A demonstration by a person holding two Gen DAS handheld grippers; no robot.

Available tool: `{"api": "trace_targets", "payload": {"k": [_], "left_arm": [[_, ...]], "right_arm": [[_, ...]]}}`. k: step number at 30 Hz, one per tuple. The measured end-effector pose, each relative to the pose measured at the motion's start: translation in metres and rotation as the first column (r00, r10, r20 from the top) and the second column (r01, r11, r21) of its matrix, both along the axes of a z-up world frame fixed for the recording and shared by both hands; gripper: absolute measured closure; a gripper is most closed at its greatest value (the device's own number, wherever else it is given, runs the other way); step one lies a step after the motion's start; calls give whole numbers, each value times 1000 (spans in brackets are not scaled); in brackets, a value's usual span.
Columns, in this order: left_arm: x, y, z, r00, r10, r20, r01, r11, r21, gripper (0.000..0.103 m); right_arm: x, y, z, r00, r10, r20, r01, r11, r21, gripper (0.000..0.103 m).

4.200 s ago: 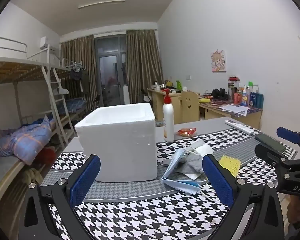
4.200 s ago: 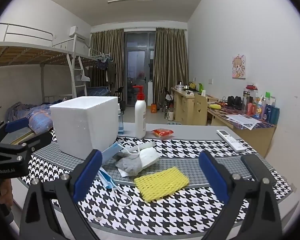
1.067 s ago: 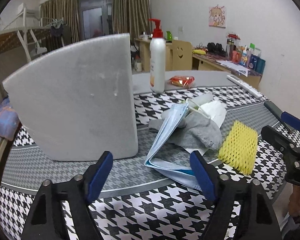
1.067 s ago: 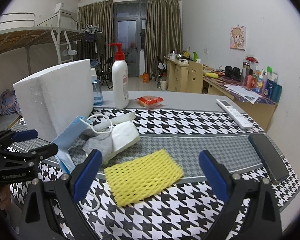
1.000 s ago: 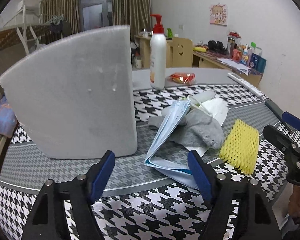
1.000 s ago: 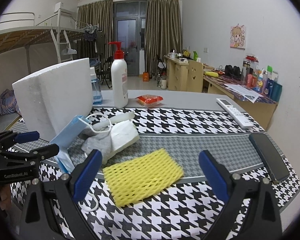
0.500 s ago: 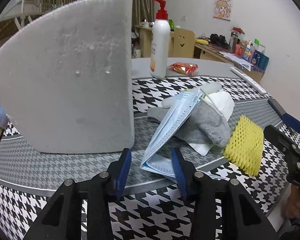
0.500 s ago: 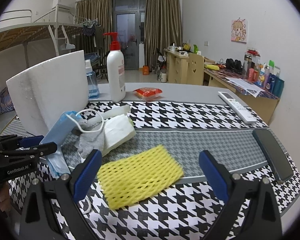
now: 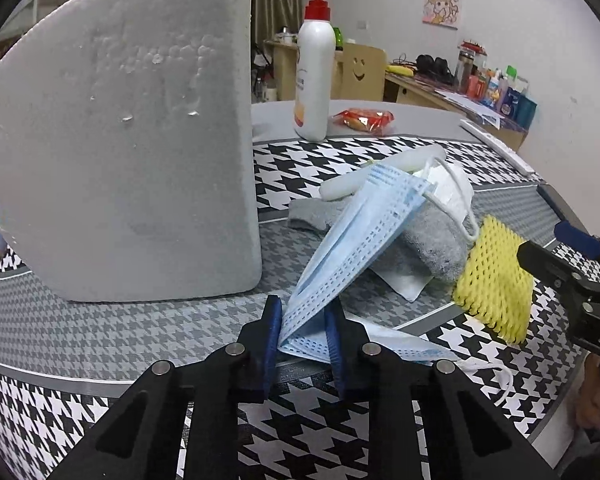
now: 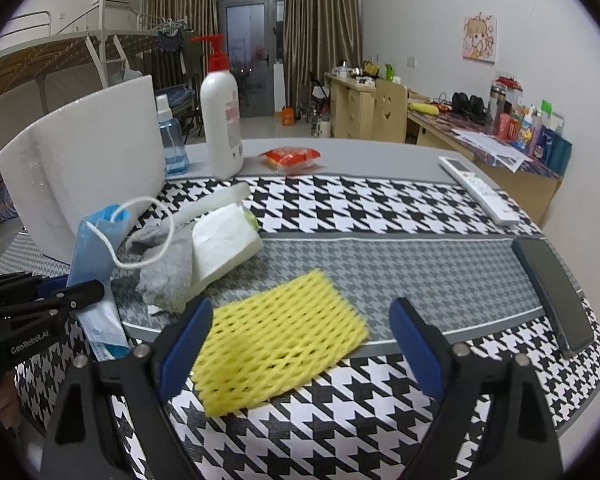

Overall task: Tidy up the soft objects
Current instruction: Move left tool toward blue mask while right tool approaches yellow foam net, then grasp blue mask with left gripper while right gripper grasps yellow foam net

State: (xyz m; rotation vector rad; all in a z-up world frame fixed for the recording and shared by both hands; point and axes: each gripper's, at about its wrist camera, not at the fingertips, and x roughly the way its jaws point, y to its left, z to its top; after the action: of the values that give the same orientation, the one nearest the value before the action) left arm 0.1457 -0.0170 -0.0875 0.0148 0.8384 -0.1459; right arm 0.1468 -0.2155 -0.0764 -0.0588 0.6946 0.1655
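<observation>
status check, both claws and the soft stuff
Left claw closing on blue mask. Right claw closing, wide, over yellow foam net, not touching. Grey sock under mask.

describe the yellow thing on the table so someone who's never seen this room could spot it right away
Start at the big white foam box on the black-and-white houndstooth table mat. Beside it lies a heap with a pale blue pleated face mask and a grey sock. Just in front of that heap lies the flat yellow foam net sleeve, the only bright yellow, open-mesh item there.
</observation>
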Motion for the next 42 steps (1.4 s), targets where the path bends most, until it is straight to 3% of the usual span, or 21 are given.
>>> {"api": "trace_targets", "payload": {"k": [13, 20, 22, 24, 26, 30, 37, 38, 40, 41, 42], "left_arm": [[-2, 4, 1, 1000, -16, 7, 16, 1000, -14, 88], [-3, 4, 2, 1000, -26, 11, 27, 999, -20, 88], [-3, 4, 2, 1000, -28, 12, 28, 999, -23, 88], [-3, 5, 3, 1000, -29, 13, 29, 999, -28, 88], [-4, 5, 3, 999, -32, 16, 33, 999, -33, 88], [-5, 5, 4, 999, -38, 21, 39, 999, -39, 88], [-10, 4, 7, 998, -42, 40, 43, 998, -34, 88], [-11, 4, 8, 998, -44, 41, 45, 998, -34, 88], [-11, 5, 8, 998, -45, 45, 47, 998, -36, 88], [-12, 5, 9, 998, -46, 47, 48, 998, -37, 88], [-13, 5, 9, 998, -47, 49, 49, 998, -37, 88]], "right_arm": [[14, 7, -18, 991, -1, -133, -5, 999, -41, 30], [13, 12, -19, 990, 0, -143, -10, 997, -73, 37], [12, 16, -19, 990, 11, -140, -24, 996, -89, 43], [11, 19, -18, 989, 24, -143, -37, 995, -91, 58], [10, 20, -18, 988, 39, -148, -52, 995, -84, 64], [8, 22, -18, 986, 67, -153, -78, 995, -65, 86], [4, 12, -10, 988, 56, -141, -58, 998, -9, 85], [4, 9, -9, 989, 51, -139, -52, 999, 2, 81], [3, 4, -8, 990, 37, -138, -36, 999, 13, 60], [2, 3, -8, 991, 34, -133, -32, 999, 17, 42], [0, 2, -7, 991, 32, -126, -30, 999, 23, 35]]}}
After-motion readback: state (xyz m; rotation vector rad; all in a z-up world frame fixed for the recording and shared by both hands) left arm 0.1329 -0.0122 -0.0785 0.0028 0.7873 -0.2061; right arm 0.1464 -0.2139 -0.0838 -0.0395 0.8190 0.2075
